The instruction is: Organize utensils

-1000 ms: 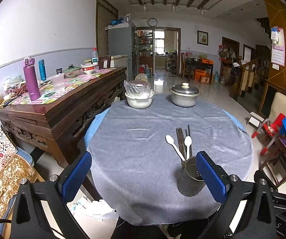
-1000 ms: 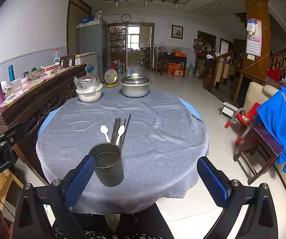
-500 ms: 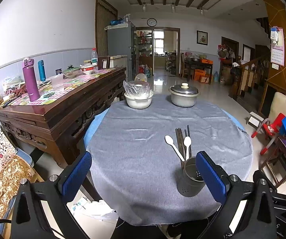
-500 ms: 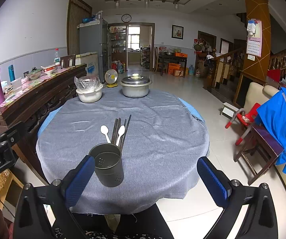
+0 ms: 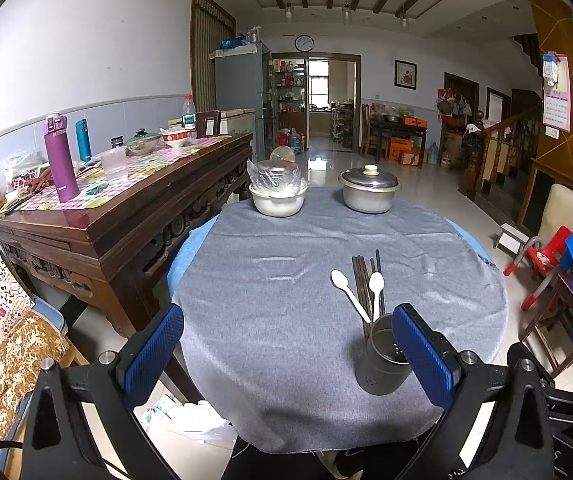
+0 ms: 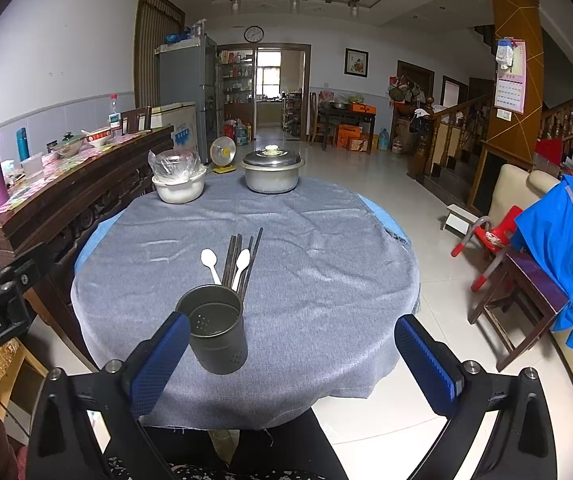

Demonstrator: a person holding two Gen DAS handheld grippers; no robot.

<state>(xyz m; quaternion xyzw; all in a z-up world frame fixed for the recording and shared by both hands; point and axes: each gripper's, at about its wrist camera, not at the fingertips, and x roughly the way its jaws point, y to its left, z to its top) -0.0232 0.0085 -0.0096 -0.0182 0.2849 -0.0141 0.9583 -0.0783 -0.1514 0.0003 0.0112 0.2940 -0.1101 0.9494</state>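
A grey perforated metal utensil holder [image 5: 382, 356] [image 6: 216, 330] stands upright and empty near the front edge of the round table. Just beyond it on the grey cloth lie two white spoons [image 5: 348, 294] [image 6: 210, 264] and a bundle of dark chopsticks [image 5: 364, 280] [image 6: 242, 256]. My left gripper [image 5: 286, 348] is open and empty, held above the table's front edge, with the holder beside its right finger. My right gripper [image 6: 292, 360] is open and empty, with the holder beside its left finger.
A white bowl covered in plastic [image 5: 278, 196] [image 6: 178, 184] and a lidded metal pot [image 5: 368, 192] [image 6: 272, 174] stand at the table's far side. A dark wooden sideboard [image 5: 118, 216] with bottles is at the left. Chairs with a blue jacket [image 6: 558, 240] are at the right.
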